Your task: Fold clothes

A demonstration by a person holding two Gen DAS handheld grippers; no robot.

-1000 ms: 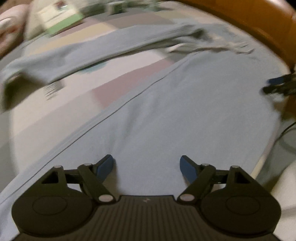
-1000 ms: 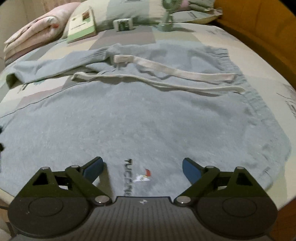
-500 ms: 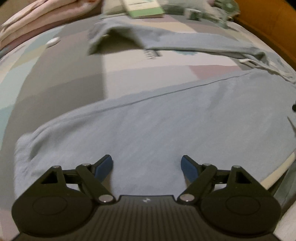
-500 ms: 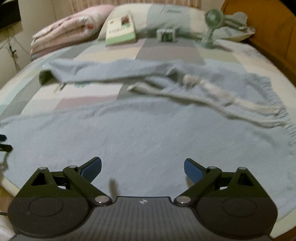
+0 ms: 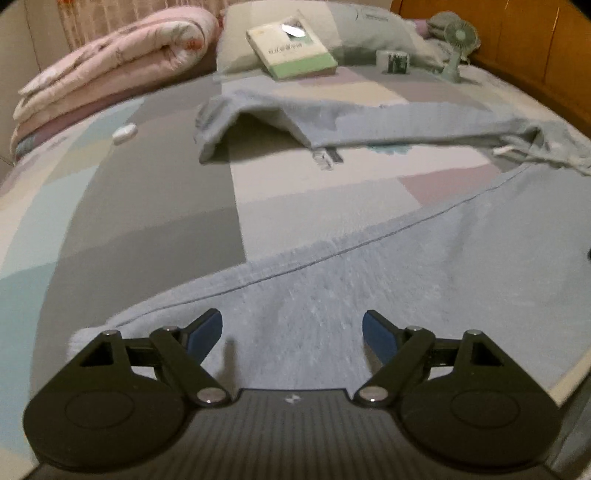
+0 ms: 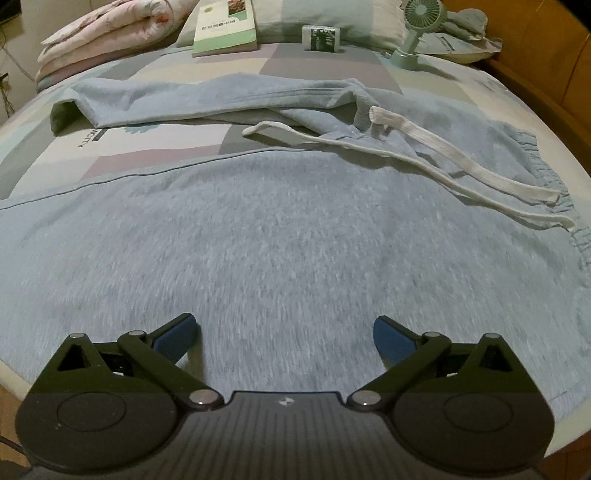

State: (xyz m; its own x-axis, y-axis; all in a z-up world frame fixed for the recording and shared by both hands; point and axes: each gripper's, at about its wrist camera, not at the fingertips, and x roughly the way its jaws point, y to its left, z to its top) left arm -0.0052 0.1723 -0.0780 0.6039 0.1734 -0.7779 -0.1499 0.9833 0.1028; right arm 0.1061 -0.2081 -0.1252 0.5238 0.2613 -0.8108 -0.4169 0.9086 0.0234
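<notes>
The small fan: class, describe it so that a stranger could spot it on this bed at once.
Start at the pillow at the bed's far end. Right of the book and the little box stands the small fan, the only upright, pale green thing there.

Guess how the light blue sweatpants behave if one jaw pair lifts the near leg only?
Probably floppy: the light blue sweatpants lie flat and limp on the bed, far leg already creased and bunched. Likely grippy, not slippery, given the fuzzy fleece surface. The loose white drawstring would likely dangle and trail when lifted.
</notes>
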